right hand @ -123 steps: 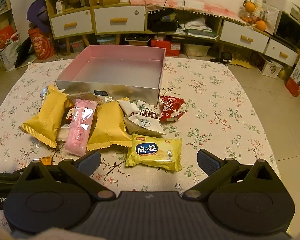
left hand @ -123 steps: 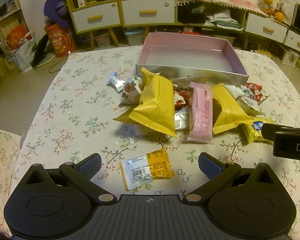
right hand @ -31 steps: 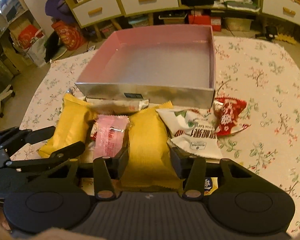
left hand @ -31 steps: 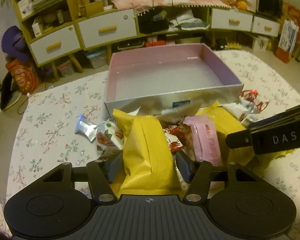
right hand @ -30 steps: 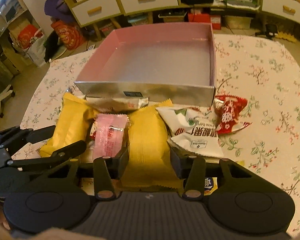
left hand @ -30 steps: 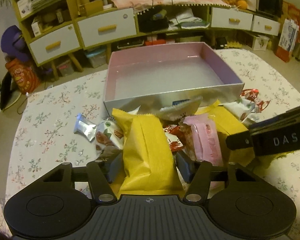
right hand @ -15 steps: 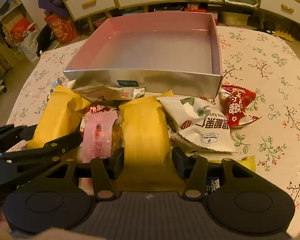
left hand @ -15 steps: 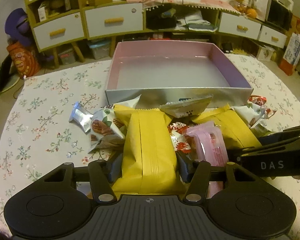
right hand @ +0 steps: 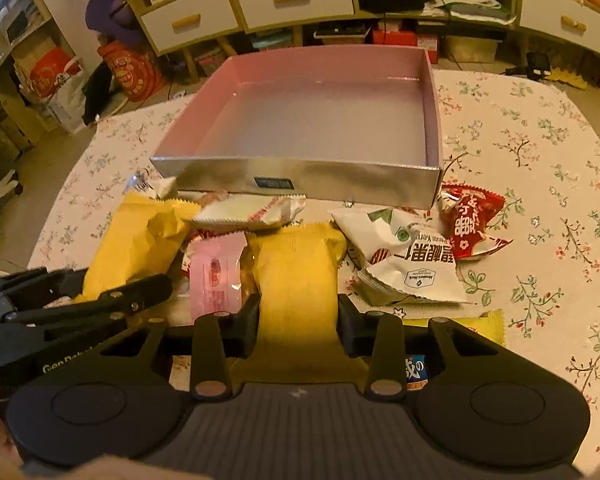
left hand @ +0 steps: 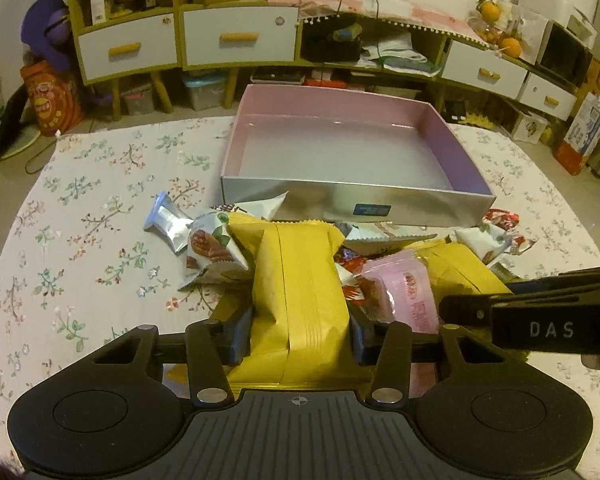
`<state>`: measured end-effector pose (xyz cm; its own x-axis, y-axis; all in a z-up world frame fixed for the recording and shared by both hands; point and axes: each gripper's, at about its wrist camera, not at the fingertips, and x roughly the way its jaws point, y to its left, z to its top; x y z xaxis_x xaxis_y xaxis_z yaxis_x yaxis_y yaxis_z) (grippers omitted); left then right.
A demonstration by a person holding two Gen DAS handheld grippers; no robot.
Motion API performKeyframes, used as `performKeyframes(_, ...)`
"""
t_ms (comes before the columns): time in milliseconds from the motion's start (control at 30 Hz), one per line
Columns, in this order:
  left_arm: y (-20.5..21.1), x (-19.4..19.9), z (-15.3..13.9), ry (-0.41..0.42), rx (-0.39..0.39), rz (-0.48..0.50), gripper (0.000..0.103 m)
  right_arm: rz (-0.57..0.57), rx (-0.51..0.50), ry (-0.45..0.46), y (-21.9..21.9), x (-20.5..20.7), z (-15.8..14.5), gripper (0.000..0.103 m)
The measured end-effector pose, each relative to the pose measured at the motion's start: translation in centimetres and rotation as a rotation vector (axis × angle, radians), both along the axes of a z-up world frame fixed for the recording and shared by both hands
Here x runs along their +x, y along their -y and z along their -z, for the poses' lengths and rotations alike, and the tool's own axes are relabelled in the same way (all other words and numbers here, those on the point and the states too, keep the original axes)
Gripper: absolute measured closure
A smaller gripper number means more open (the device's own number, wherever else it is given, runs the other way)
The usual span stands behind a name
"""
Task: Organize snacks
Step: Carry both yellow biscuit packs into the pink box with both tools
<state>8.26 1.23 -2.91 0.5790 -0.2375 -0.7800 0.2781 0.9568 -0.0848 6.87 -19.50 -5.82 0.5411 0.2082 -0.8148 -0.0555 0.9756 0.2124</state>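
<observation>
My left gripper point(left hand: 300, 332) is shut on a yellow snack pack point(left hand: 300, 280) and holds it over the snack pile. My right gripper point(right hand: 298, 326) is shut on a second yellow snack pack point(right hand: 298, 276). The pink open box point(left hand: 340, 148) with silver walls stands just beyond the pile, also in the right wrist view point(right hand: 312, 120), and it looks empty. A pink wrapped snack point(left hand: 404, 292) lies between the two yellow packs. The right gripper shows in the left wrist view point(left hand: 540, 320), and the left gripper in the right wrist view point(right hand: 60, 304).
Loose snacks lie before the box: a white nut pack point(right hand: 412, 268), a red pack point(right hand: 472, 220), a silver candy point(left hand: 166, 224), a white and brown pack point(left hand: 210, 248), a yellow pack under my right gripper point(right hand: 476, 324). Floral tablecloth point(left hand: 80, 240). Drawers stand behind.
Both grippers have closed on yellow packs since four seconds ago. Over the last second both have lifted and moved slightly toward the box, and the packs came along.
</observation>
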Motion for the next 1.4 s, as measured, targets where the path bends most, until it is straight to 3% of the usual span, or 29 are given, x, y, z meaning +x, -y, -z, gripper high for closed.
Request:
performKeyframes(700, -2.1, -0.4, -2.0, -0.032, -0.138, -0.035, 0.061, 0.011, 0.097, 0.064, 1.4, -0.8, -2.7, 0.069)
performKeyframes(1100, -2.6, -0.6, -4.3, 0.017, -0.186, -0.065, 0.061, 0.041, 0.164, 0.122, 2.9, -1.3, -4.5, 0.069)
performKeyframes(1233, -1.9, 0.4, -5.4, 0.043, -0.181, -0.083, 0.061, 0.085, 0.139, 0.149, 3.3, -0.7, -5.1, 0.069)
performKeyframes(1400, -0.6, 3.5, -6.3, 0.064, -0.229, -0.067, 0.061, 0.139, 0.141, 0.16, 4.0, 1.6, -5.0, 0.069)
